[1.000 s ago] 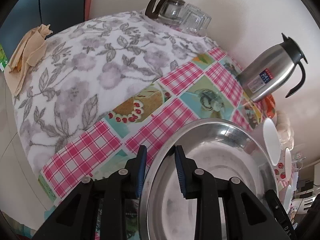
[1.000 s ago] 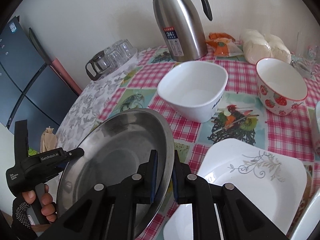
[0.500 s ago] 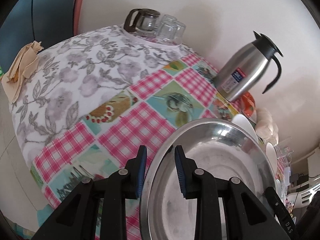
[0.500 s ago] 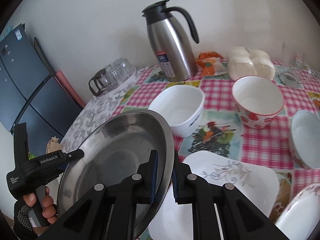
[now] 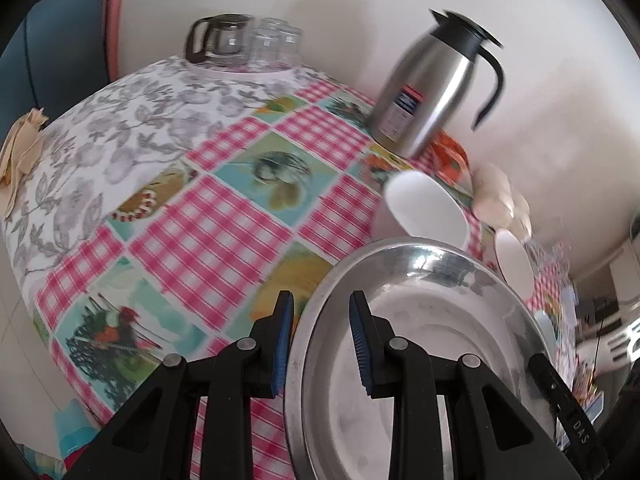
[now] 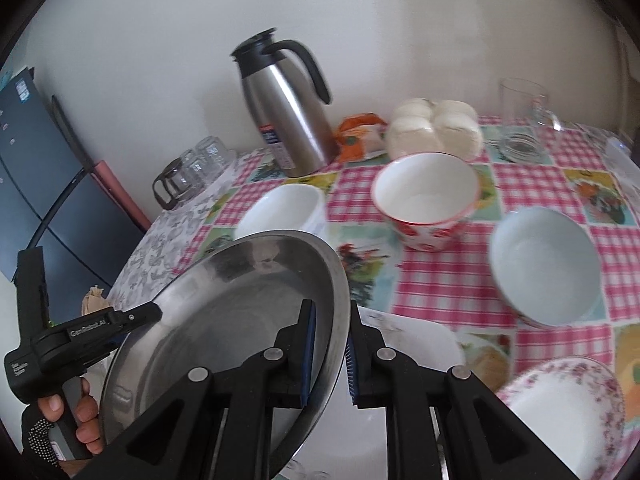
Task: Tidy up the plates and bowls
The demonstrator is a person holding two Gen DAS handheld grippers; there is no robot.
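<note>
A round steel plate hangs tilted above the table, carried by two grippers. My left gripper is shut on its left rim, one pad outside and one inside the dish. On the opposite rim my right gripper is shut too. In the right wrist view the left gripper shows at the plate's far edge, held by a gloved hand. Under the plate lies a white square plate. A white bowl, a strawberry bowl, a pale blue bowl and a floral bowl stand around.
A steel thermos jug stands at the back by the wall. A glass pot with upturned glasses sits on the floral cloth at the left. Bagged buns, a snack packet and a glass mug line the back.
Both grippers have carried the steel plate to the right over the table. The thermos and glass pot slid left in view; the pale blue and floral bowls came into the right wrist view.
</note>
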